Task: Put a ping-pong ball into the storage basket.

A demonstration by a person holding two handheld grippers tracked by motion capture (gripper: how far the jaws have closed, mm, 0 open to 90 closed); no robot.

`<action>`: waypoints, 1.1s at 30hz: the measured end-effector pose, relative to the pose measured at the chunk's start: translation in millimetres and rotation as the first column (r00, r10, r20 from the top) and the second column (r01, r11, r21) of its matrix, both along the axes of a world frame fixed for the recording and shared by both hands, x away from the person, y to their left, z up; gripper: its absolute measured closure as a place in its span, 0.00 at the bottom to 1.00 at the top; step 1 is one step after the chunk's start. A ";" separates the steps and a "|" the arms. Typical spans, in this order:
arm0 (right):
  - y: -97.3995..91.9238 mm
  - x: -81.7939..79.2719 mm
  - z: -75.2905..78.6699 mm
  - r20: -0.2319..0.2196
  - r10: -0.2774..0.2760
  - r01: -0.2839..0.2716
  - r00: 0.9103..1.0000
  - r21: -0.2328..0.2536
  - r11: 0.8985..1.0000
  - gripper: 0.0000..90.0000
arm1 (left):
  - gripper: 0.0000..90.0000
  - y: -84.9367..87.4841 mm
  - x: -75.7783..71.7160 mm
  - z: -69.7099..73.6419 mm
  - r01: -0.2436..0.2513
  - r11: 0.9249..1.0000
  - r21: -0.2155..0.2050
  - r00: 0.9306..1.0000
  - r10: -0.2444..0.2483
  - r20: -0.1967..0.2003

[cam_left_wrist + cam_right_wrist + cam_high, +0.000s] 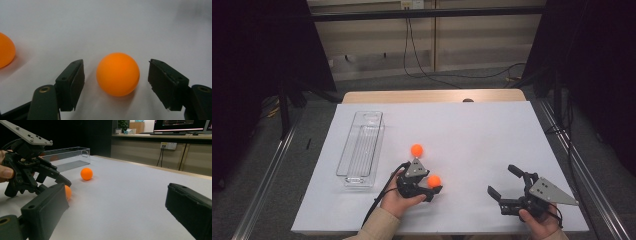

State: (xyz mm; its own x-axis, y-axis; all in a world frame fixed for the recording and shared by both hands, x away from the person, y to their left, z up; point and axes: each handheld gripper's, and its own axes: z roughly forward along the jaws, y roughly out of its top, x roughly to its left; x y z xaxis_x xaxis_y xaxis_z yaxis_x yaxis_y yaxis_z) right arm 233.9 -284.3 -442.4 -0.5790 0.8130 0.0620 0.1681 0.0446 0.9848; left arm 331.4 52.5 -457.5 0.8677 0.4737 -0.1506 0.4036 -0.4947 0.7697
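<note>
The table [472, 125] is seen from high above, looking forward and down. The left gripper [116, 75] is looked along from very close and low, with one orange ball [118, 74] between its jaws. The right gripper [117, 212] is looked along low across the table; the same ball [67, 192] is shared.

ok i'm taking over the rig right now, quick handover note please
Left gripper: jaws either side of the near orange ball, not yet pressing it.
Right gripper: open, empty, low over the table.
Second orange ball lies loose beyond the left gripper. Clear bin at the left looks empty.
Done: nothing binned. Left: probably grip each ball and drop it in the bin.
</note>
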 end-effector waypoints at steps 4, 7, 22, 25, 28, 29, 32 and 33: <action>0.1 -0.1 0.1 0.000 0.000 0.000 1.000 0.001 1.000 0.03 | 0.35 -1.4 0.1 -0.2 0.006 1.000 0.007 1.000 -0.006 -0.002; 0.1 -0.2 0.2 -0.002 -0.002 0.002 1.000 0.003 1.000 0.03 | 0.37 -1.9 0.0 -0.6 -0.002 1.000 0.006 1.000 0.002 -0.008; 0.2 -0.1 0.2 -0.002 0.000 0.000 1.000 0.002 1.000 0.03 | 0.43 -3.2 0.6 -1.3 0.010 0.999 0.035 1.000 -0.010 -0.001; 0.2 -0.2 0.2 -0.002 0.000 0.000 1.000 0.003 1.000 0.03 | 0.45 -3.4 0.6 -1.4 0.011 0.999 0.034 1.000 -0.011 0.000; 0.2 -0.1 0.2 -0.002 0.001 -0.001 1.000 0.002 1.000 0.03 | 0.47 -3.1 0.7 -1.3 0.009 0.999 0.036 1.000 -0.009 -0.002; 0.3 0.0 0.1 -0.001 0.001 -0.001 1.000 0.002 1.000 0.03 | 0.47 -3.2 0.7 -1.4 0.007 0.999 0.035 1.000 -0.007 -0.002; 0.4 0.0 0.1 0.000 0.001 -0.001 1.000 0.002 1.000 0.03 | 0.47 -3.2 1.0 -1.7 0.004 0.999 0.032 1.000 -0.004 -0.005; 0.4 0.0 0.1 -0.001 0.001 -0.001 1.000 0.002 1.000 0.03 | 0.47 -3.2 1.1 -1.8 0.005 0.999 0.032 1.000 -0.005 -0.005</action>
